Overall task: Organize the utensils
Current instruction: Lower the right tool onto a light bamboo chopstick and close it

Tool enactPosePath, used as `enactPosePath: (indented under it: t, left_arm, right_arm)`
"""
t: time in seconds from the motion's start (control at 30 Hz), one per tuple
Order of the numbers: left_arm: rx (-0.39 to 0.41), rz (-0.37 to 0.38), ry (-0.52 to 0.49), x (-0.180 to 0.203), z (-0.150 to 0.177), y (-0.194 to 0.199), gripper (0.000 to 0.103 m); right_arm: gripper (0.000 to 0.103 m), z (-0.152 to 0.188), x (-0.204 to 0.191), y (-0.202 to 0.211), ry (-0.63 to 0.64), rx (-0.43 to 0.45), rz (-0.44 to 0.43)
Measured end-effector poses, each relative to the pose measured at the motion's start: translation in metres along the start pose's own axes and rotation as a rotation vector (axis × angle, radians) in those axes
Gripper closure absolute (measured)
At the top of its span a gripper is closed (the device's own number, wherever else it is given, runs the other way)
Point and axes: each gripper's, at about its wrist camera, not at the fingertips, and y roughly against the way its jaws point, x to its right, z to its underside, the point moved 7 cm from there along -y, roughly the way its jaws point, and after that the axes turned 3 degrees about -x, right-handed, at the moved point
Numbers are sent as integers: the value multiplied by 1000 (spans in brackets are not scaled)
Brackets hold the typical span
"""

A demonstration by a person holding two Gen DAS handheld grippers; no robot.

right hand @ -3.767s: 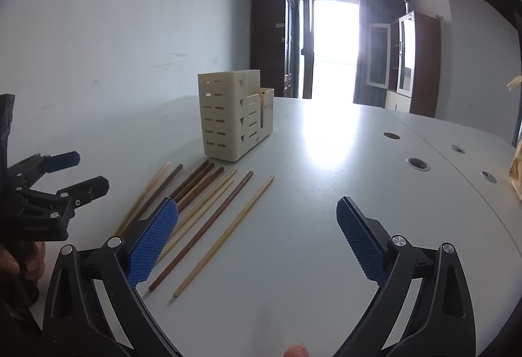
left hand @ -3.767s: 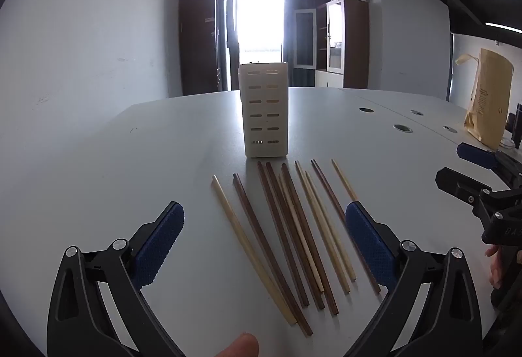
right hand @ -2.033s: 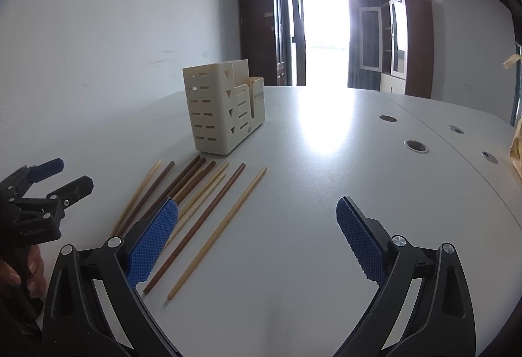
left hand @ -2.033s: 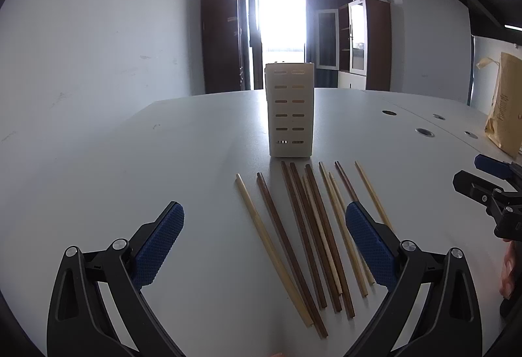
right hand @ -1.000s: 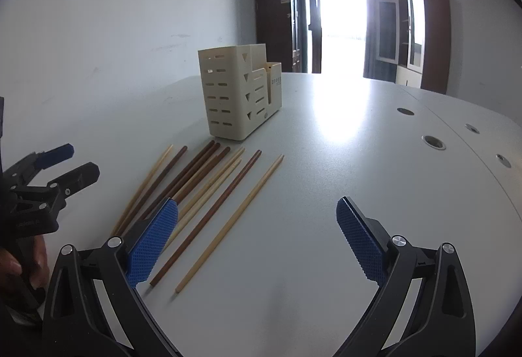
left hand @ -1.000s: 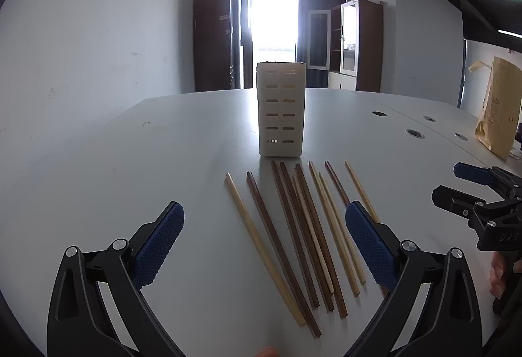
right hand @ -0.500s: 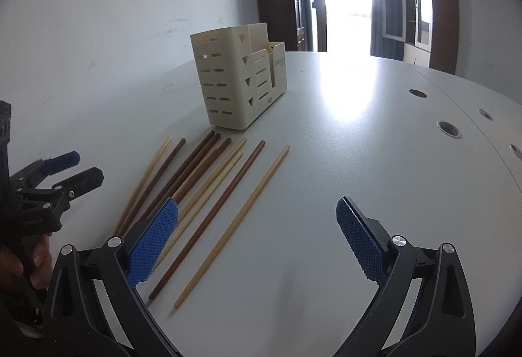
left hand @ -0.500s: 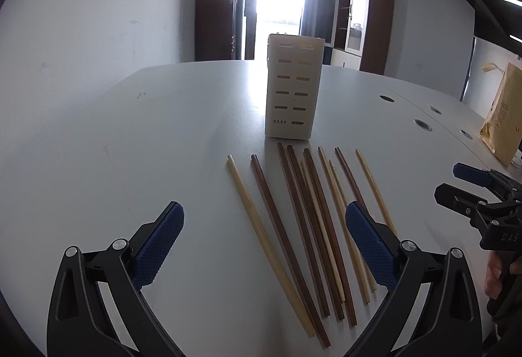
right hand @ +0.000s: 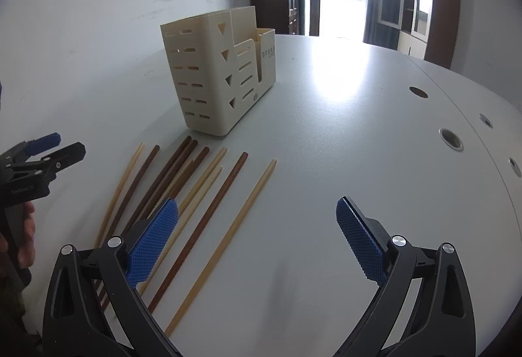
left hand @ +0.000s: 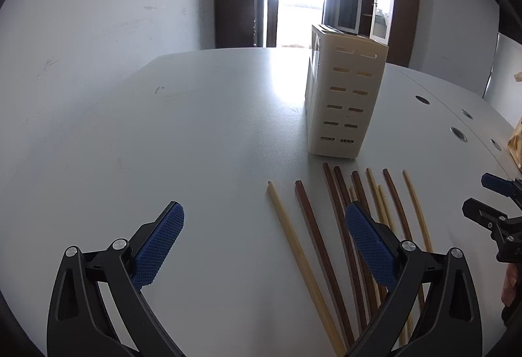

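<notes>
Several light and dark wooden chopsticks (left hand: 342, 233) lie side by side on the white table, in front of a cream slotted utensil holder (left hand: 344, 104). My left gripper (left hand: 264, 243) is open and empty, hovering left of the chopsticks; its right finger is over them. In the right wrist view the chopsticks (right hand: 195, 194) lie left of centre, the holder (right hand: 218, 76) behind them. My right gripper (right hand: 257, 243) is open and empty above the rightmost chopsticks. Each gripper shows in the other view: right (left hand: 489, 203), left (right hand: 49, 148).
The white table (right hand: 359, 145) has round cable holes (right hand: 450, 137) along its right side. A brown paper bag (left hand: 515, 145) stands at the far right edge. A wall is at the left; cabinets and a bright doorway are behind the table.
Both grippers have tilted down and moved closer to the table. The left view has swung left, so the holder and chopsticks now sit further right. Both stay open.
</notes>
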Motion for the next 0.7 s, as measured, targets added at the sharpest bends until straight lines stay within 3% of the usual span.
enactPosePath:
  t: [0.37,0.7]
  left_arm:
    - [-119,3,38,-8,-24,-31,6]
    - [-310,57,93,-11,-27,-63,6]
  right_arm:
    - [4,-22,9,-34,-36,-115,-18]
    - [5,-28,13,-65,-56,-256,-50]
